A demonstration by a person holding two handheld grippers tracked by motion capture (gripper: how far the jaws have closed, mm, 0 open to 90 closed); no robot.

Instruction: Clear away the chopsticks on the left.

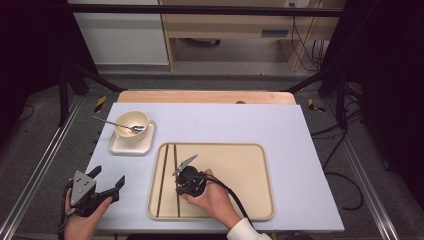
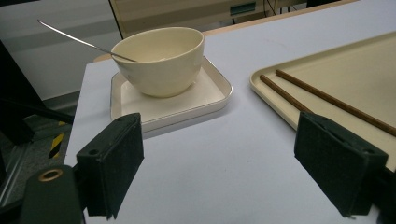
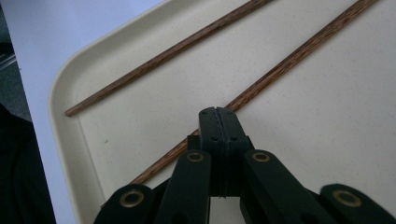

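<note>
A beige tray (image 1: 240,170) lies on the white tabletop (image 1: 300,150) with two brown chopsticks along its left side, the left chopstick (image 1: 162,175) and the right chopstick (image 1: 175,160). My right gripper (image 1: 178,189) is low over the tray, its jaws shut flush together (image 3: 218,116) with their tips on the right chopstick (image 3: 299,58); nothing shows between them. The other chopstick (image 3: 163,53) lies nearer the tray's edge. My left gripper (image 1: 107,176) rests open at the table's front left, its jaws (image 2: 223,140) wide apart and facing a cream bowl (image 2: 161,58).
The bowl (image 1: 131,122) stands on a small square plate (image 1: 131,144) at the back left, and a metal spoon (image 1: 107,121) leans in it with its handle out to the left. Black frame posts and cables surround the table.
</note>
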